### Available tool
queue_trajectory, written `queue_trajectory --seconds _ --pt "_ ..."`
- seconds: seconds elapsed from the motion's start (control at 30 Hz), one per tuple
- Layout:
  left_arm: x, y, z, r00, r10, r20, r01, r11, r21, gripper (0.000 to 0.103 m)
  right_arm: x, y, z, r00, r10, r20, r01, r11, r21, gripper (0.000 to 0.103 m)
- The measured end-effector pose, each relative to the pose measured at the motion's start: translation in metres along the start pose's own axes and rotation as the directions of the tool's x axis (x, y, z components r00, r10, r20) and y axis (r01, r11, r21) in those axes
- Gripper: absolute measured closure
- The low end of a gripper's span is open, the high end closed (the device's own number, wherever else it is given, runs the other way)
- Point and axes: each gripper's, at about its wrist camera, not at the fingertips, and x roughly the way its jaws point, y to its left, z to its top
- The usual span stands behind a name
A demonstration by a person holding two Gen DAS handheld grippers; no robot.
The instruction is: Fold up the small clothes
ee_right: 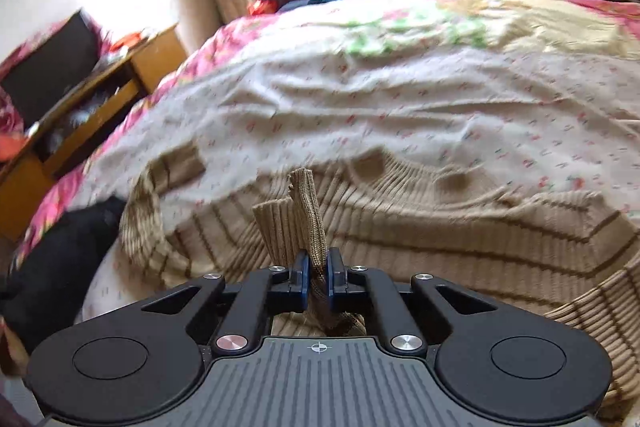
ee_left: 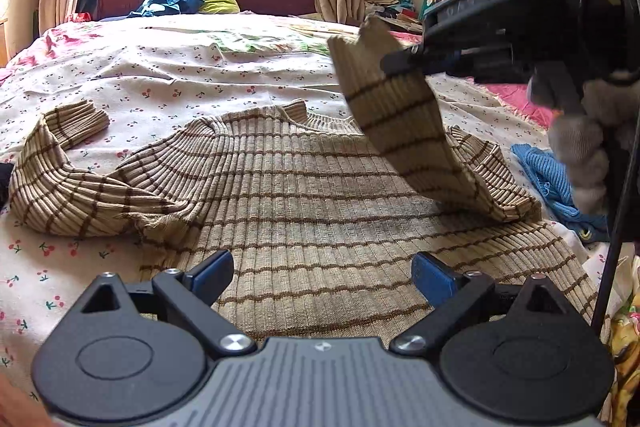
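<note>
A beige ribbed sweater with brown stripes [ee_left: 304,187] lies spread on the bed, neck toward the window. Its left sleeve [ee_left: 60,163] is bent on the sheet. Its right sleeve [ee_left: 396,107] is lifted up and over the body. My right gripper [ee_right: 318,273] is shut on that sleeve's cuff [ee_right: 306,211]; it also shows in the left wrist view [ee_left: 404,61], at upper right. My left gripper [ee_left: 322,277] is open and empty, low over the sweater's lower body.
The bed has a white cherry-print sheet [ee_left: 168,67]. A blue knit garment [ee_left: 548,179] lies at the right edge. A black garment [ee_right: 56,259] lies left of the sweater. A wooden bedside table [ee_right: 92,107] stands on the left. Clothes are piled at the headboard [ee_left: 180,1].
</note>
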Motion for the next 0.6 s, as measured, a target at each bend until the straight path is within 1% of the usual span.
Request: queue_trajectory --seconds 0.03,0.07,0.1,0.13,0.17,0.2,0.23,0.3,0.37,0.4,0.43,0.5,0.53,0.6 --pt "0.000 0.000 0.000 1.000 0.000 -0.001 0.000 1.000 0.001 0.000 -0.008 -0.001 0.008 0.998 -0.016 0.061 0.015 1.000 0.014 0.096" --pt "0.001 0.000 0.000 1.000 0.000 -0.002 0.000 1.000 0.003 0.000 -0.013 0.002 0.012 0.994 -0.029 0.106 0.030 1.000 -0.004 0.096" --pt "0.002 0.000 0.000 1.000 0.001 -0.005 -0.001 1.000 0.004 0.000 -0.013 0.008 0.013 0.991 -0.039 0.130 0.043 0.999 -0.032 0.095" --pt "0.002 0.000 -0.001 1.000 0.002 -0.007 -0.002 1.000 0.007 0.000 -0.007 0.016 0.013 0.991 -0.038 0.129 0.045 0.998 -0.050 0.095" --pt "0.003 0.000 -0.001 1.000 0.006 -0.010 -0.006 1.000 0.010 0.000 0.004 0.023 0.010 0.995 -0.016 0.099 0.022 0.998 -0.061 0.095" --pt "0.003 0.000 -0.002 1.000 0.012 -0.015 -0.012 1.000 0.014 0.000 0.018 0.031 0.004 0.999 0.015 0.049 -0.011 0.997 -0.082 0.095" --pt "0.004 0.000 -0.003 1.000 0.018 -0.022 -0.017 1.000 0.018 0.000 0.035 0.040 -0.004 0.999 0.044 -0.013 -0.045 0.992 -0.116 0.092" --pt "0.005 0.001 -0.004 0.999 0.023 -0.036 -0.022 1.000 0.018 0.000 0.066 0.052 -0.026 0.987 0.059 -0.147 -0.081 0.985 -0.150 0.088" --pt "0.005 0.003 -0.004 0.999 0.016 -0.034 -0.016 1.000 0.011 0.000 0.075 0.050 -0.038 0.970 0.097 -0.222 -0.126 0.985 -0.121 0.088" --pt "0.005 0.003 -0.004 0.999 0.013 -0.034 -0.013 1.000 0.007 0.000 0.071 0.047 -0.041 0.968 0.110 -0.227 -0.136 0.986 -0.101 0.088" --pt "0.006 0.003 -0.004 0.999 0.011 -0.036 -0.011 1.000 0.007 0.000 0.064 0.043 -0.041 0.970 0.115 -0.215 -0.137 0.987 -0.089 0.087" --pt "0.007 0.002 -0.004 0.999 0.014 -0.037 -0.014 1.000 0.013 0.000 0.039 0.028 -0.036 0.982 0.107 -0.156 -0.119 0.991 -0.068 0.087" --pt "0.007 0.001 -0.003 0.999 0.021 -0.032 -0.020 1.000 0.018 0.000 0.027 0.020 -0.034 0.988 0.091 -0.126 -0.098 0.994 -0.049 0.086" --pt "0.007 0.000 0.000 0.999 0.034 -0.014 -0.034 0.999 0.012 0.000 0.006 -0.005 -0.031 0.997 0.029 -0.075 -0.029 1.000 0.003 0.084"
